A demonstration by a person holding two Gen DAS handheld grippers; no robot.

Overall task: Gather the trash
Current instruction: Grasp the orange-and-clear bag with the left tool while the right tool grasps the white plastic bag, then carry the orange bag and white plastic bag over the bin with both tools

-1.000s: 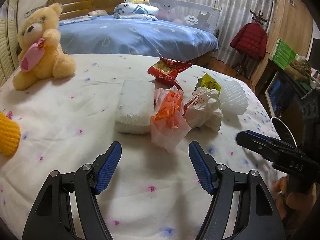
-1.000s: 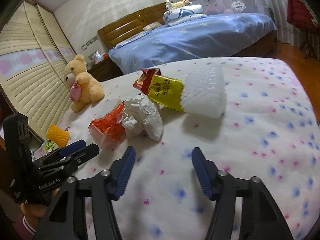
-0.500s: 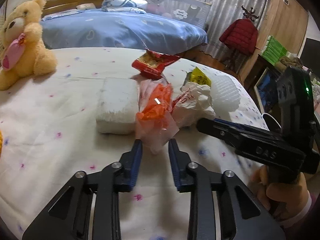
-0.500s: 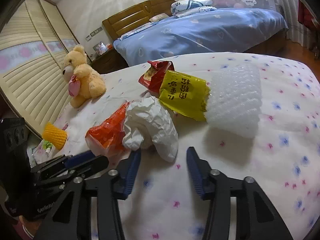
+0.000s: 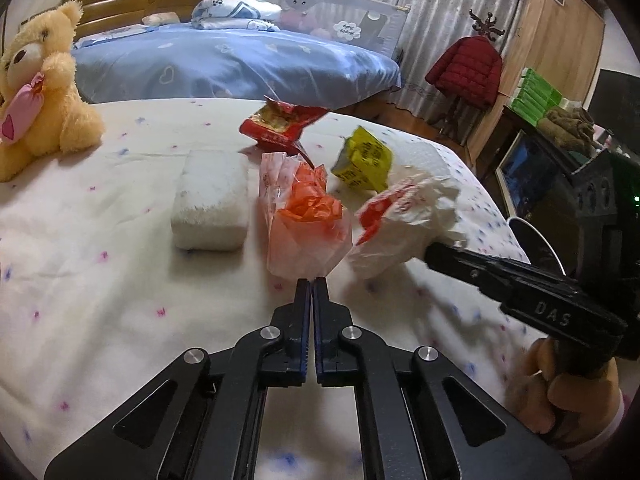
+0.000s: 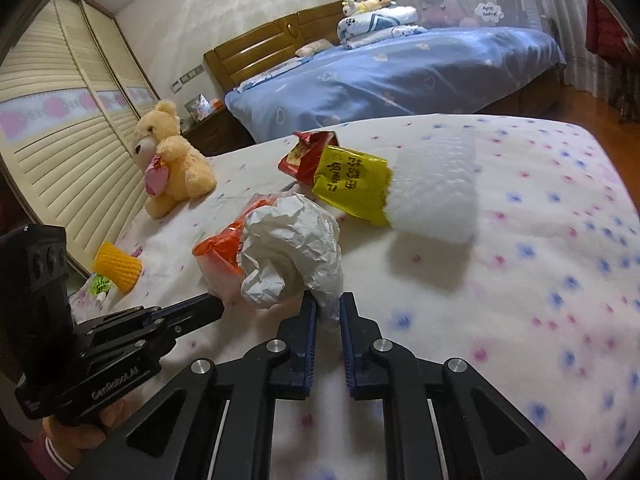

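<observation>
The left tongs (image 5: 311,282) are clenched tight, their tips meeting on the bottom edge of the orange bag (image 5: 306,224), which is pinched only by a thin fold of film. The jaws of the right tongs (image 6: 329,312) have just been closing and are now grasping a low flap of the crumpled white paper (image 6: 290,254), with a narrow gap between them filled by that flap. Both pieces of trash are seen just above or on the flowered bed (image 6: 540,280), side by side and touching. Beyond them the red packet (image 5: 280,124), the yellow packet (image 6: 350,184), the white foam sleeve (image 6: 436,192) and the white block (image 5: 210,200) are left lying uncollected.

The main risk is judged to be slipping: each hold is taken on an edge, so the film could be pulled out or the paper torn if the load is swung quickly. As bag and paper are pressed together, one could be dragged off by the other when the hands are parted. Anything loose inside the bag, held bottom-first, could be spilled out. The teddy bear (image 5: 38,92) is well apart and is not threatened.
</observation>
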